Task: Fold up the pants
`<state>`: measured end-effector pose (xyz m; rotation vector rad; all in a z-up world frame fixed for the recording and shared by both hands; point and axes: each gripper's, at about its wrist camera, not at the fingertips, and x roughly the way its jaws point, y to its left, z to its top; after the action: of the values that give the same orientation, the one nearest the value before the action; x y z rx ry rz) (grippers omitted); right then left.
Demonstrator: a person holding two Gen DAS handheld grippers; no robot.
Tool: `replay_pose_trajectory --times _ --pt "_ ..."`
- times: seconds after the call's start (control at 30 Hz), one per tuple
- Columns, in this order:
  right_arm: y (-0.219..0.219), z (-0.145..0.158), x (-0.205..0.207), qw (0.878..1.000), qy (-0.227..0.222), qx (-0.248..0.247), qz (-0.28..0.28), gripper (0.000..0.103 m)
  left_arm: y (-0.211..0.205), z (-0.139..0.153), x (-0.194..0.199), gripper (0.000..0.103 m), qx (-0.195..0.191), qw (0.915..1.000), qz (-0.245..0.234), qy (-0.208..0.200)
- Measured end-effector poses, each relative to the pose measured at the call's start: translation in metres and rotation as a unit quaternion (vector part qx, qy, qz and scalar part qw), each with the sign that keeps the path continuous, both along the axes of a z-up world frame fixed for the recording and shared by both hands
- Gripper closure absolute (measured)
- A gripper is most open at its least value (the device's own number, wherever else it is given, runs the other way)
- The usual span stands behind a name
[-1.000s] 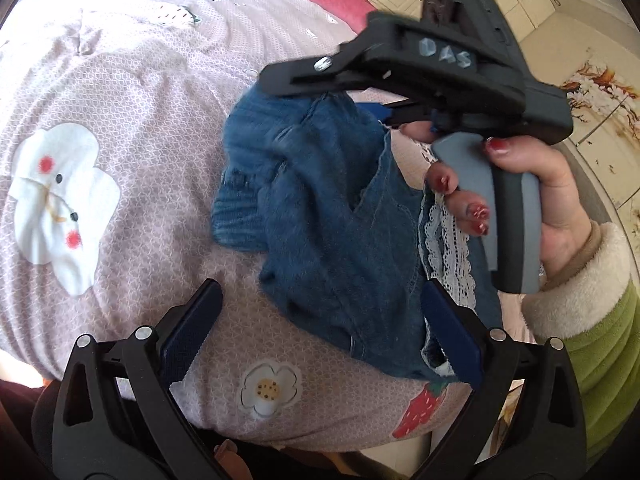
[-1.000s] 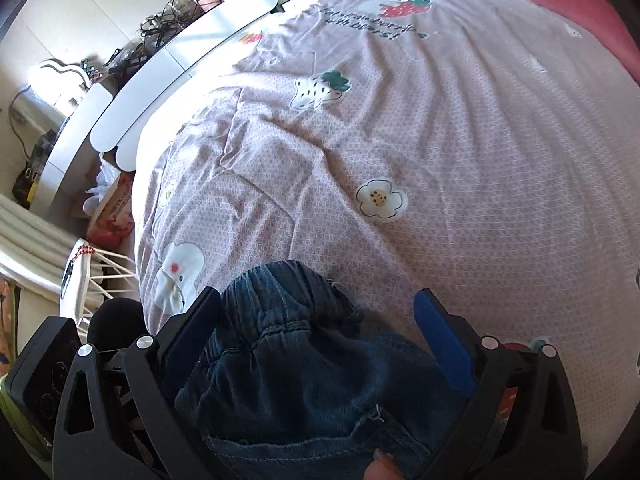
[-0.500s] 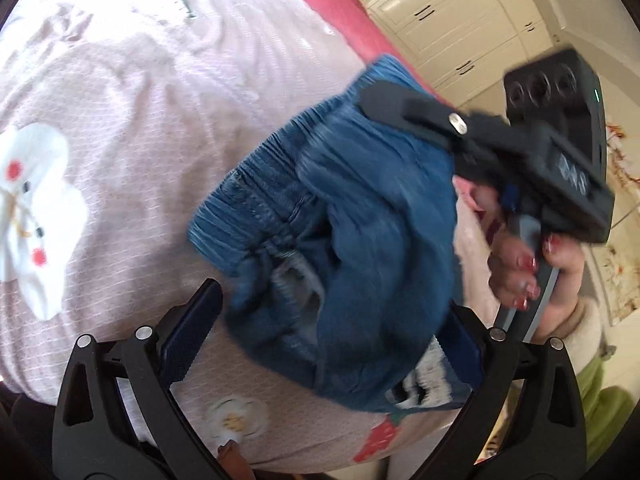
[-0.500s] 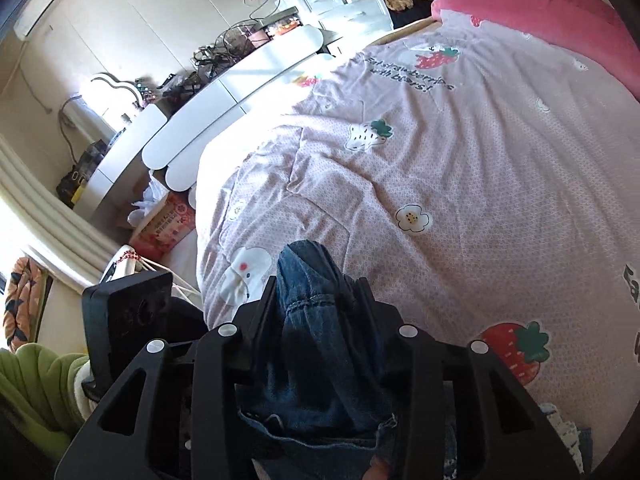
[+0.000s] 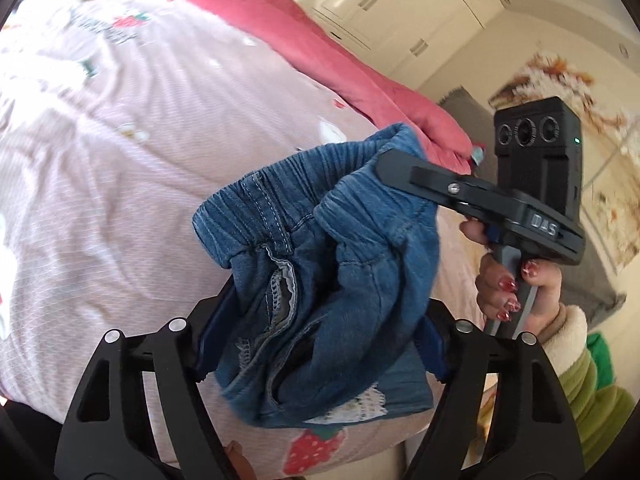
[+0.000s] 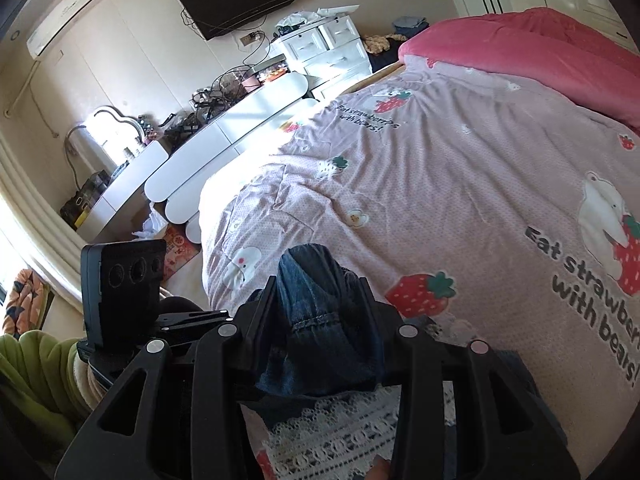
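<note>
a: which step is this? the small blue denim pants with the ribbed elastic waistband (image 5: 320,248) are off the bed, bunched up between the two tools.

b: i'd say the pick-up and shake-out, before any real fold. the right gripper (image 6: 320,320) has its jaws clenched on a gathered bit of waistband; in the right wrist view the denim (image 6: 316,304) is squeezed tight between them. from the other side you see that same right gripper (image 5: 404,168) biting the top of the waistband, above the quilt.

a: and the left gripper (image 5: 320,332)?

b: its jaws have just been closing, with the lower bundle of the pants between them. the cloth fills the gap and looks to touch both blue pads, but i can't tell whether they really press on it yet.

a: so what's next, you reckon?

b: the left one needs a sure hold, then the two should draw apart so the pants hang flat and can be laid on the pale pink quilt with strawberry and bear prints (image 6: 460,184).

a: room enough?

b: plenty. beyond the pants the quilt lies bare right up to the deep pink blanket (image 6: 540,44). the near edge of the bed is just below the pants, so lay them further in.
</note>
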<state>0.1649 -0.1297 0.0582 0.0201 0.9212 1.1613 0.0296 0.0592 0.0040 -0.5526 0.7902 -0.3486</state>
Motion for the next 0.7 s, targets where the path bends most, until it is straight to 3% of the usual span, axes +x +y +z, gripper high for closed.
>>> replay_pose_trajectory --times 0.13,0.3,0.4,0.53,0.7 --pt "-0.036 -0.018 0.005 0.999 0.022 -0.003 -0.033 0.057 -0.031 0.004 0.003 0.034 0.034 0.9990 -0.027 -0.008" --pt "-0.086 -0.047 0.001 0.995 0.051 -0.015 -0.080 0.057 -0.057 -0.006 0.013 0.034 0.044 0.9965 -0.072 0.006" --pt "-0.105 -0.052 -0.007 0.993 0.057 -0.016 -0.101 0.053 -0.089 -0.013 -0.001 0.034 0.053 0.9934 -0.101 0.008" --pt "-0.113 -0.047 -0.023 0.994 0.038 -0.022 -0.099 0.046 -0.104 -0.022 -0.013 0.034 0.051 0.9895 -0.134 0.015" --pt "-0.099 -0.057 -0.025 0.993 0.029 -0.073 -0.092 0.042 -0.111 -0.027 -0.015 0.034 0.057 0.9879 -0.143 0.019"
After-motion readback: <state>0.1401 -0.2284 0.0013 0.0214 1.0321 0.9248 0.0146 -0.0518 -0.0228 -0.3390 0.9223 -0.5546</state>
